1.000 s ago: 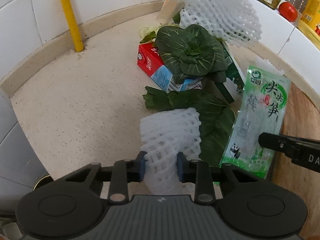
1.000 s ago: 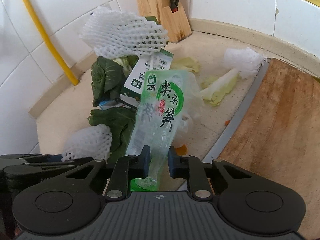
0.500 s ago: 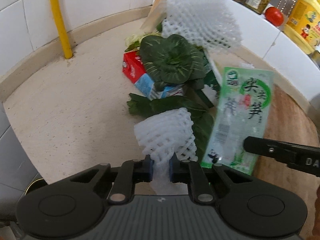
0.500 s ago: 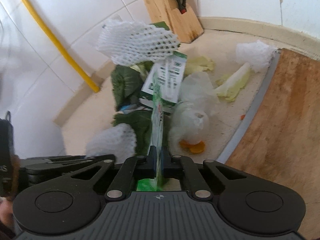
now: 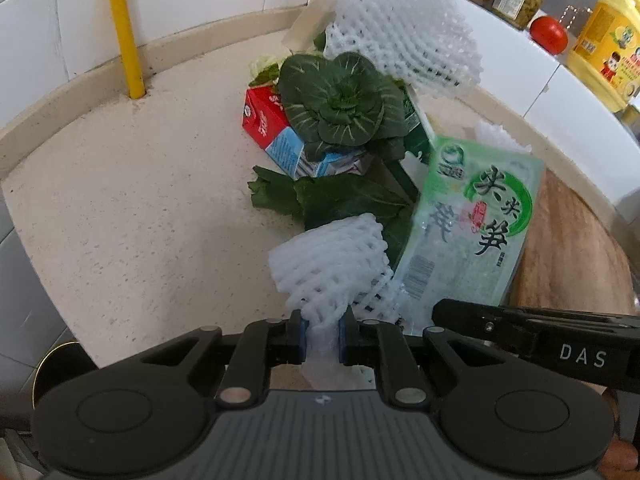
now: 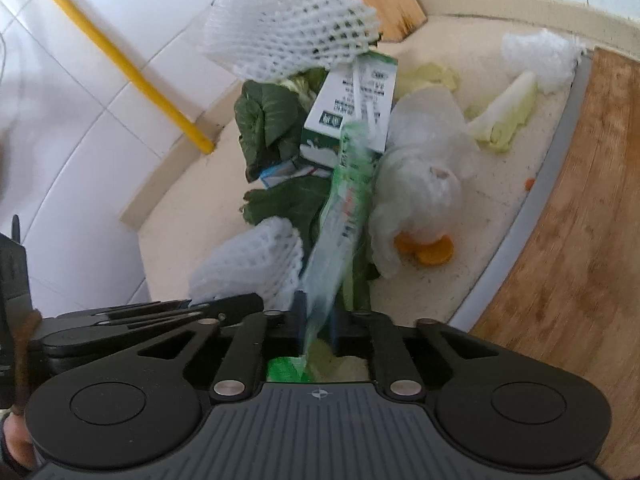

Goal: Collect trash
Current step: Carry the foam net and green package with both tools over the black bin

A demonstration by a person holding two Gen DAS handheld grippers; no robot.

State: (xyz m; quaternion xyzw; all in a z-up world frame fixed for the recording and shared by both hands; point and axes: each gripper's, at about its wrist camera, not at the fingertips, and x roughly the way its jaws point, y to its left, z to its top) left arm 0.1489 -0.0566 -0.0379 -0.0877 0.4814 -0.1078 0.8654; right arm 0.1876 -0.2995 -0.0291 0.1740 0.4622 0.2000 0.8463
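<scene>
While the white foam fruit net hangs pinched at its lower end, the left tool is clamped on it, its blue pads squeezing the mesh into a narrow stem; those jaws have just been closing around it. Beside it on the right, the green bamboo-shoot packet stands lifted and tilted, its bottom edge caught in the right tool, whose jaws have likewise just closed to a thin slit on the plastic. In the right wrist view the packet shows edge-on, rising from between the pads.

Behind both pieces lies the rest of the litter on the speckled table: loose dark green leaves flat under the net, a red and blue drink carton on its side, and a bok choy head resting on that carton. A green and white milk carton leans against the heap, and a larger foam net sits on top. To the right are a crumpled clear plastic bag with orange carrot slices at its mouth, pale cabbage scraps and another small foam wad. A wooden cutting board borders the table on the right, and a yellow pipe rises by the tiled wall.
</scene>
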